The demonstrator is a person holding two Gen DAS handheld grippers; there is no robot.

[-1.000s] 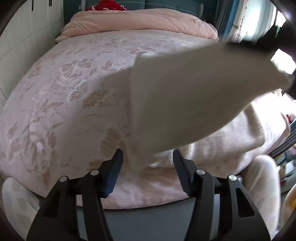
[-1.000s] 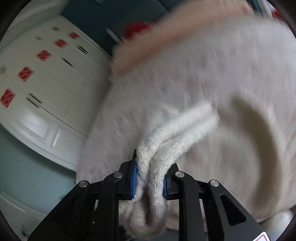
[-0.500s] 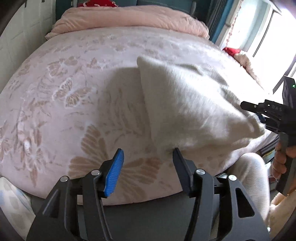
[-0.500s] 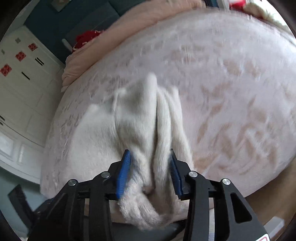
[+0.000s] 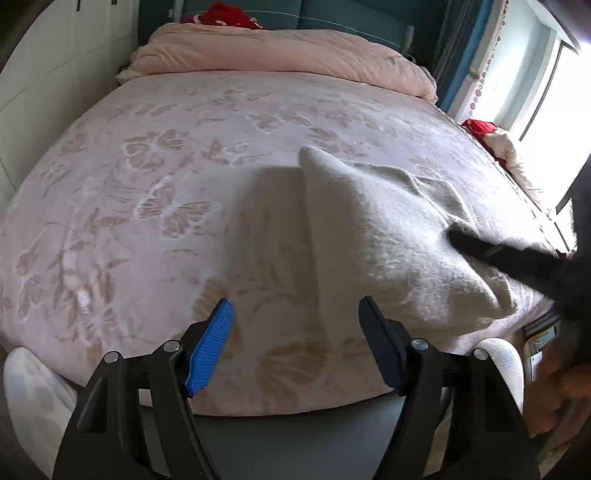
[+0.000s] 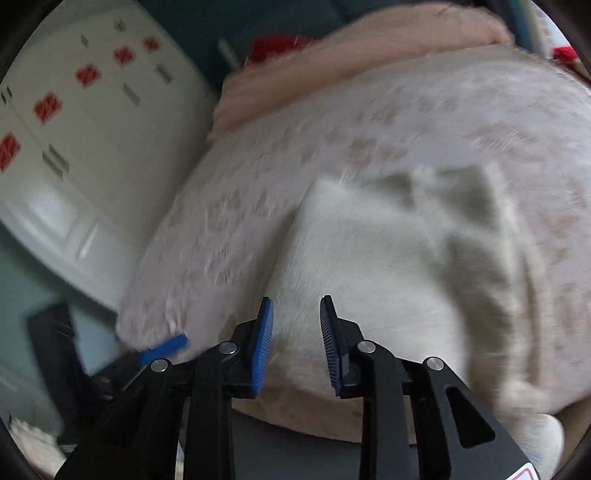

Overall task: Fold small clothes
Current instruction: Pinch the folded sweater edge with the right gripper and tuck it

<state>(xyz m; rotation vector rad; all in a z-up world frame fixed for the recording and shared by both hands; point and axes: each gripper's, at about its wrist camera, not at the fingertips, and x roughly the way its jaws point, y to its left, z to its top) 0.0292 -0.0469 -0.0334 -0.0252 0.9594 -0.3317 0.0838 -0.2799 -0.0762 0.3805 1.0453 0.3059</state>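
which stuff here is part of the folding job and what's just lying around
Job:
cream knit garment
left gripper, open
right gripper, open
floral bedspread as work surface

Lying about:
pink duvet
red cloth
white wardrobe

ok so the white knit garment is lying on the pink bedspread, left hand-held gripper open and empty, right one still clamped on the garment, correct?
Not quite. In the right wrist view the right hand-held gripper is open, nothing between its pads; it has released the white knit garment. The rest holds: the garment lies on the pink bedspread, and the left hand-held gripper is open and empty.
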